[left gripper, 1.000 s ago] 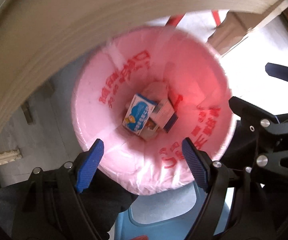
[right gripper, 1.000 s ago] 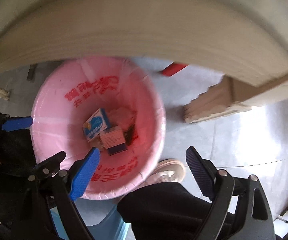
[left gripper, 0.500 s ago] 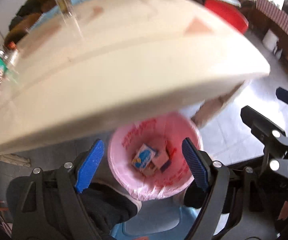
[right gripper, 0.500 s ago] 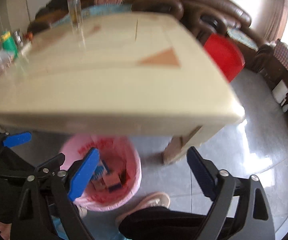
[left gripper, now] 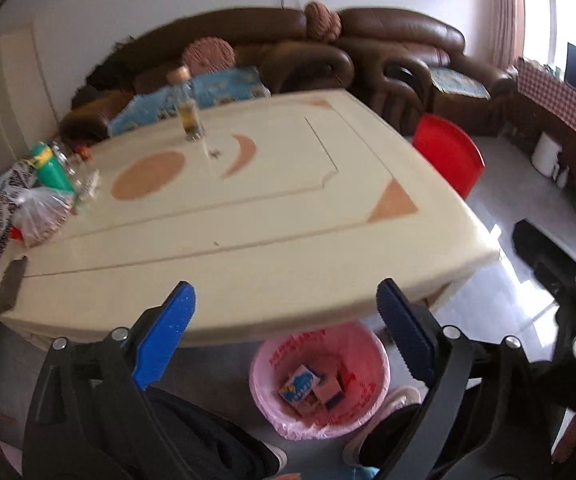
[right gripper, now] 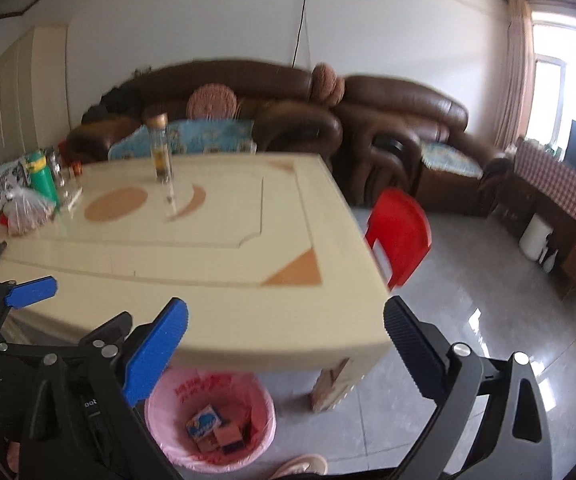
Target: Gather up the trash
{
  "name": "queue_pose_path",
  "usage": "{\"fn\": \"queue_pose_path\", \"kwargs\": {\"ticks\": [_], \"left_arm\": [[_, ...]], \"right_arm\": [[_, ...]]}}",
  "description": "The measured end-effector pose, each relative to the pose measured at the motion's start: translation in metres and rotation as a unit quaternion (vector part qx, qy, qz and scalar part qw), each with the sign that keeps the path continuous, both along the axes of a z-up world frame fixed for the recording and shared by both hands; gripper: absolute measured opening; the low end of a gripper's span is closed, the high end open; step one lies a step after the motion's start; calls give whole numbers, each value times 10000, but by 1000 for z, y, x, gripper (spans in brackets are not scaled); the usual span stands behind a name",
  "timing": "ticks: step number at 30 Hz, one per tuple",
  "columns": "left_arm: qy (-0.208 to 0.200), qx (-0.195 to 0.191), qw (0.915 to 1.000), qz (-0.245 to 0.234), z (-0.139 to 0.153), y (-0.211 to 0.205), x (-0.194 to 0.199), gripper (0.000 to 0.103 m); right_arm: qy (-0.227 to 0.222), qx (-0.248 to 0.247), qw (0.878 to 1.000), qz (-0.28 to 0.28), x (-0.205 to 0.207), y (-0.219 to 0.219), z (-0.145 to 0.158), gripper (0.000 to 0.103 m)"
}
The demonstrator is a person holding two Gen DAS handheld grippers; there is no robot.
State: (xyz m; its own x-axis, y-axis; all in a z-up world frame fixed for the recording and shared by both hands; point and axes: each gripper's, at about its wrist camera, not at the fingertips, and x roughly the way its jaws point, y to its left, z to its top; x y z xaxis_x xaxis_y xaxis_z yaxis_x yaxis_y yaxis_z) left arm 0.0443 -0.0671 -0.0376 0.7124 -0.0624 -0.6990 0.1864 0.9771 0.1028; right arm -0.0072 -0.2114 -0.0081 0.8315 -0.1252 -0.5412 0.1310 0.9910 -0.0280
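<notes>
Left wrist view: left tongs (left gripper: 286, 316) gaping wide, holding nothing, hovering at near edge of cream surface (left gripper: 248, 216). Right tongs (right gripper: 286, 330) likewise wide, empty. Small boxes (left gripper: 311, 390) lying in pink-lined bin (left gripper: 371, 352) on floor under surface edge. Judging next trash near clutter at surface's far left: reaching low, avoiding upright glass bottle (left gripper: 188, 110).

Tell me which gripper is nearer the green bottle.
Left, likely. The left gripper faces the table's near edge, closer to the green bottle at far left; the right gripper sits toward the table's corner.
</notes>
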Motion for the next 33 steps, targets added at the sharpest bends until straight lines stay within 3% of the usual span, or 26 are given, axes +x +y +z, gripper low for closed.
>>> {"fn": "queue_pose_path", "kwargs": {"ticks": [9, 33], "left_arm": [[-306, -260, 9985, 376, 21, 14, -14, 93], [-390, -248, 9978, 481, 23, 24, -17, 94]], "right_arm": [[-341, 21, 9993, -174, -18, -1, 26, 96], [-204, 40, 9998, -36, -17, 9, 21, 96]]}}
